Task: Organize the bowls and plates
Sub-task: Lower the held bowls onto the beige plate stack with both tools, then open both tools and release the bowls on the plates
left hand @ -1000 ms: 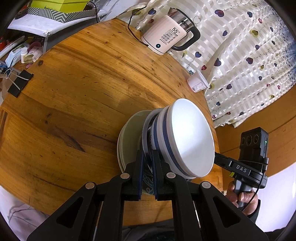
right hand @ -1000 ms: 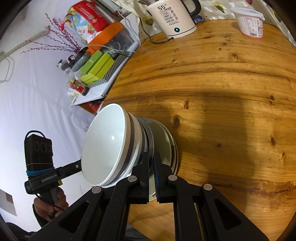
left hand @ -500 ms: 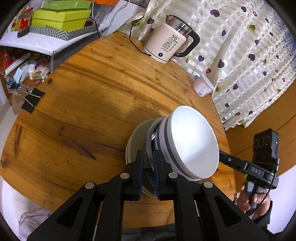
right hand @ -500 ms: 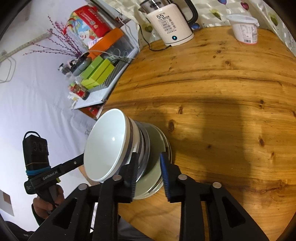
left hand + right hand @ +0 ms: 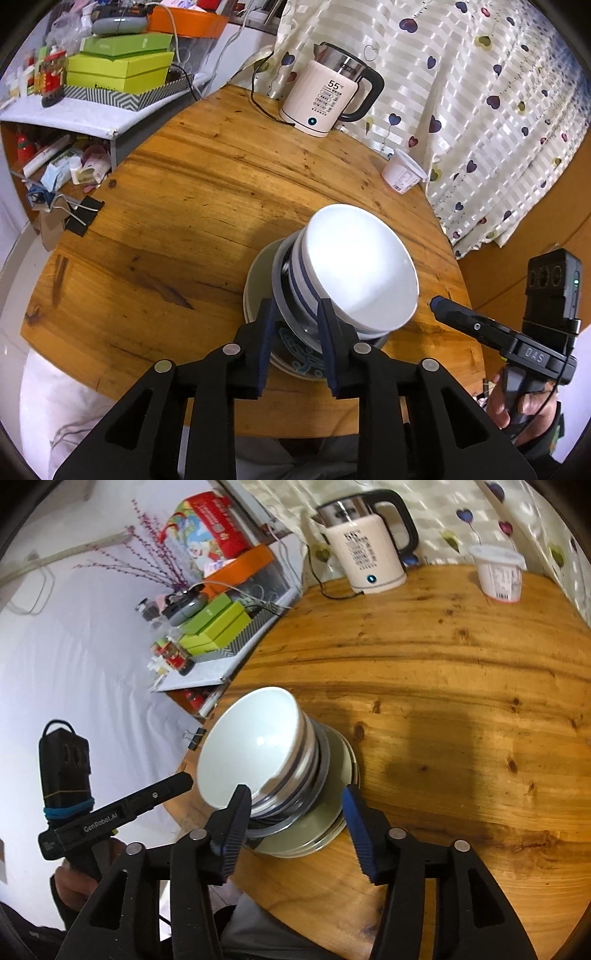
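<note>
- In the lower middle of both wrist views stands one stack of crockery near the closest edge of the round wooden table (image 5: 192, 206).
- At the bottom lie pale green round plates (image 5: 258, 284), then a grey-rimmed dish, then a bowl with a blue pattern, with a white bowl with blue bands (image 5: 358, 266) on top.
- A second ago both my grippers were pinched shut on the rim of this stack; now they have let go.
- My left gripper (image 5: 295, 314) is opening. Its blue-padded jaws sit either side of the stack's near rim, but the pads do not seem to press on it.
- My right gripper (image 5: 295, 797) is opening wider. The stack sits between its jaws, with a clear gap at the right-hand pad.
- Both views show the stack smaller and lower in the frame than before, so I judge both hands are drawing back and up.
- The stack stands upright on its own, so this stacking looks finished to me.
- In the upper part of the frame stand a cream electric kettle (image 5: 328, 99) and a white plastic tub (image 5: 402, 171), both well apart from the stack.
</note>
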`<state>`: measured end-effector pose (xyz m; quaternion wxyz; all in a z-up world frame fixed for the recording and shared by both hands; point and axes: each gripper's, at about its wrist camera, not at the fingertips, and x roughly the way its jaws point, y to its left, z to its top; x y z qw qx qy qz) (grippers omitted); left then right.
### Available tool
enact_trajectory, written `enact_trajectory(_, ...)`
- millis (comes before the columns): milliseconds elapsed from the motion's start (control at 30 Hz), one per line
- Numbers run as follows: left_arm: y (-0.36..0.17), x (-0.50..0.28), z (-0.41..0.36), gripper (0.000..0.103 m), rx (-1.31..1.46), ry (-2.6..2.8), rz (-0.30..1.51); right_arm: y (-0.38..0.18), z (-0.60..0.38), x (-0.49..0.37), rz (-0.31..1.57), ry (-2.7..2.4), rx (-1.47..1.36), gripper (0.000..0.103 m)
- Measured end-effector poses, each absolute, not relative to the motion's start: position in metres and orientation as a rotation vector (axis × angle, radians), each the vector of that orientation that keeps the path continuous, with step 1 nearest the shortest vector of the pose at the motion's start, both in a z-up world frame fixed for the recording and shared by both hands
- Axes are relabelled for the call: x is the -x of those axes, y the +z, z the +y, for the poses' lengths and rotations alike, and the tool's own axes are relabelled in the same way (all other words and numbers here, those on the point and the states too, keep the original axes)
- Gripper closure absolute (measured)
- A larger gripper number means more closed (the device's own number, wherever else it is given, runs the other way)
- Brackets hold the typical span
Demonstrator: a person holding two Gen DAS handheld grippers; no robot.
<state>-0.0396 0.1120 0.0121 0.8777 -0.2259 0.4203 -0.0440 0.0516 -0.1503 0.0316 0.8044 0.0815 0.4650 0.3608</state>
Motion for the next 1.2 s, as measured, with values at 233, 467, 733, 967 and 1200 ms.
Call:
enact_trajectory(233,0.019,0.051,0.094,0.062,0.392,-0.055,0.859,0.04,-0.143,-0.033,0.945,0.783,-0.09,0.041)
enact_trajectory(467,0.022,0.057,0.08,0.051,0.304,-0.004,0.843,0.042,-0.136,-0.018,0.91,0.77,-0.001,0.038)
enact_trajectory(733,0.013,0.06,0.068,0.051,0.232,0.042,0.859,0.03,-0.127,-0.008,0.922,0.76,0.065,0.037)
enact_trajectory(967,0.007,0.065,0.06,0.051,0.203,0.069,0.864,0.025,-0.121,-0.002,0.918,0.757,0.118,0.036)
enact_trajectory(1200,0.0,0.067,0.054,0.051,0.198,0.061,0.879,0.02,-0.118,-0.002,0.927,0.748,0.141,0.036)
